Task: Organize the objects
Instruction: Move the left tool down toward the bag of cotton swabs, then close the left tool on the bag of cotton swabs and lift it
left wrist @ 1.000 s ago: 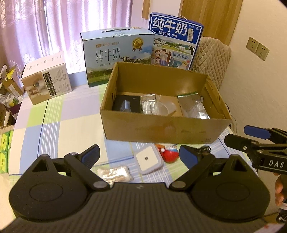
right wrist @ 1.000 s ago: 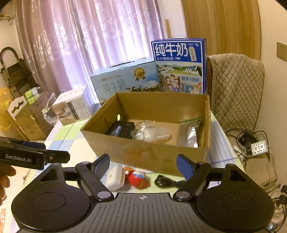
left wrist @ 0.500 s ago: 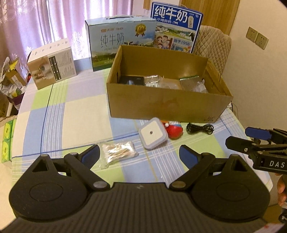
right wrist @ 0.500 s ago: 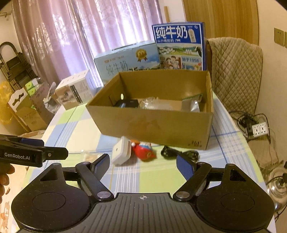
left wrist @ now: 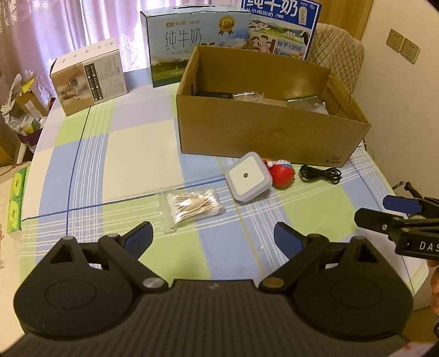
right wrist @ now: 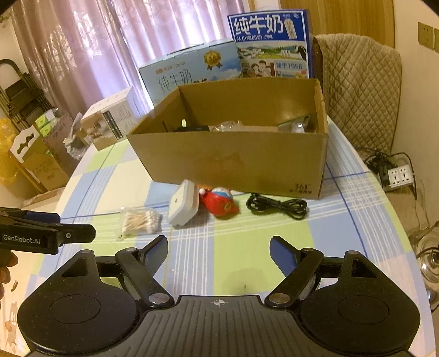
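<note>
Checked cloth on the surface (left wrist: 131, 153), cardboard box (left wrist: 263, 137) at upper centre, below it cotton swab bag (left wrist: 192, 204), white square device (left wrist: 247, 178), red toy (left wrist: 282, 175), black cable (left wrist: 321, 174); left tongs (left wrist: 214, 239) and right tongs (right wrist: 218, 252) released, empty, at lower frame.

The tablecloth (left wrist: 131, 153) was checked in pale green, light blue and cream, crossed by thin white and dark blue lines. The box (left wrist: 263, 137) at centre frame was plain brown. Before it lay a white and grey cube (left wrist: 247, 178), a red toy (left wrist: 282, 175) with blue and white, a black cable (left wrist: 321, 174), and a clear bag of tan, white-tipped swabs (left wrist: 193, 204). Upper frame held light-blue and dark-blue cartons (left wrist: 197, 38) against pink curtains (left wrist: 68, 24). Both grippers (left wrist: 214, 236) (right wrist: 218, 252) were black with blue pads.
</note>
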